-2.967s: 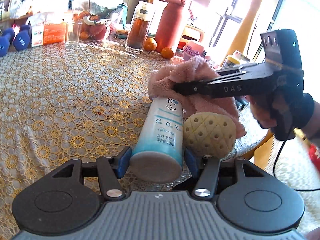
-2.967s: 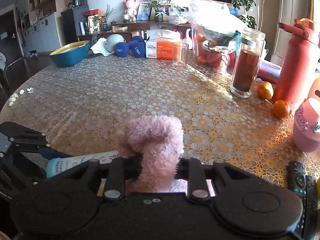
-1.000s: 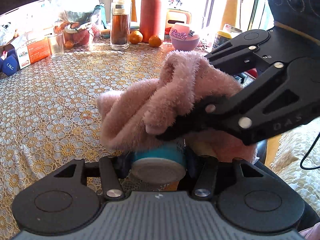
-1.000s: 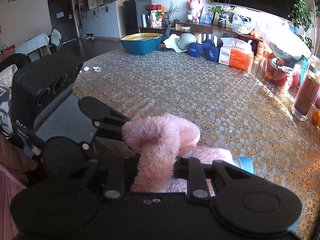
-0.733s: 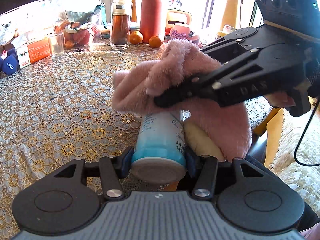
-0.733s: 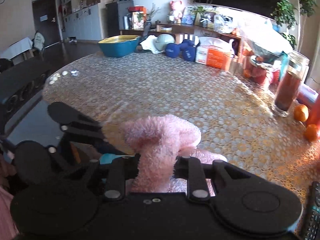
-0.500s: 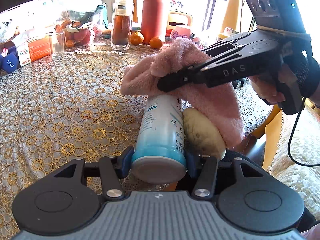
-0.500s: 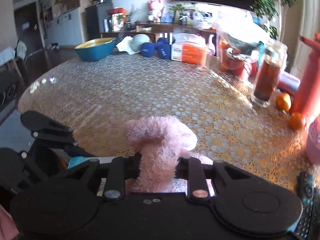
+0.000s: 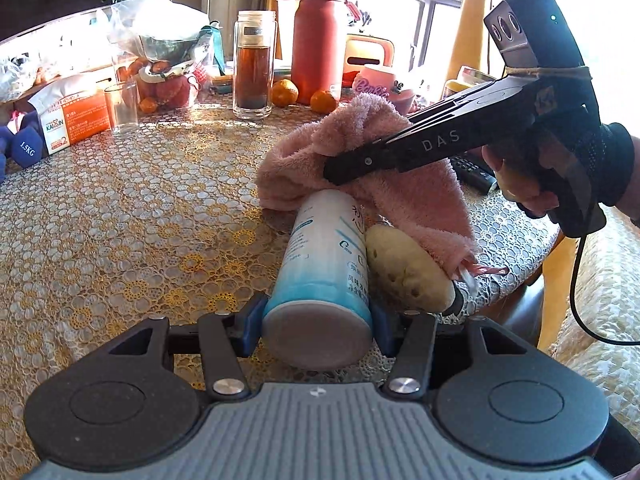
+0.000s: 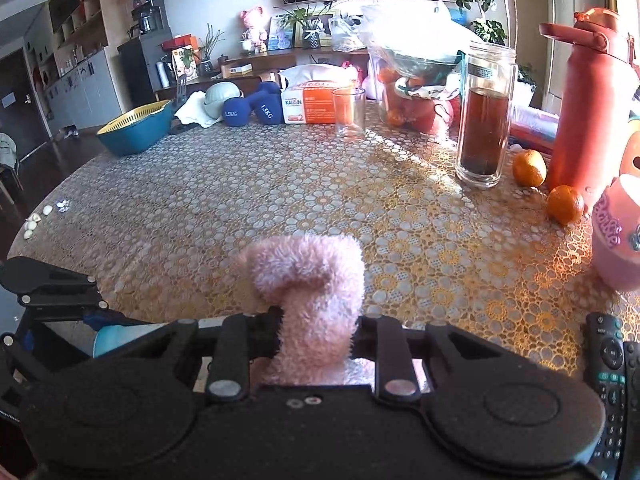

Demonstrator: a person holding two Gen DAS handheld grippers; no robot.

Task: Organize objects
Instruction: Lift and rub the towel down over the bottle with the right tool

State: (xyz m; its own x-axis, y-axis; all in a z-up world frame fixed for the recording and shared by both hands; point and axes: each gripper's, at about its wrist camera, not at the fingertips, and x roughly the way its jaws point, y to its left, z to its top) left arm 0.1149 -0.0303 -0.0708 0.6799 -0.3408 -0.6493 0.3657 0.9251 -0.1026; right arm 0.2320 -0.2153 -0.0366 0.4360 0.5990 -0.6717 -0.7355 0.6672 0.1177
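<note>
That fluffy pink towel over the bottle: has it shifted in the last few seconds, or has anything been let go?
The fluffy pink towel, pinched in the right gripper, was swept toward the base of the white-and-blue plastic bottle, covering nearly all of it, then drawn back to the far end. Nothing was let go: the left gripper still clamps the bottle, and the yellow dimpled sponge stays beside it.

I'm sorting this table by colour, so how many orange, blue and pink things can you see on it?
Orange: 3, two tangerines and the tissue box.
Blue: 3, two dumbbells and the basin.
Pink: 2, the towel and the cup.
Total: 8, leaving out the fruit inside the bag, which I cannot count.
</note>
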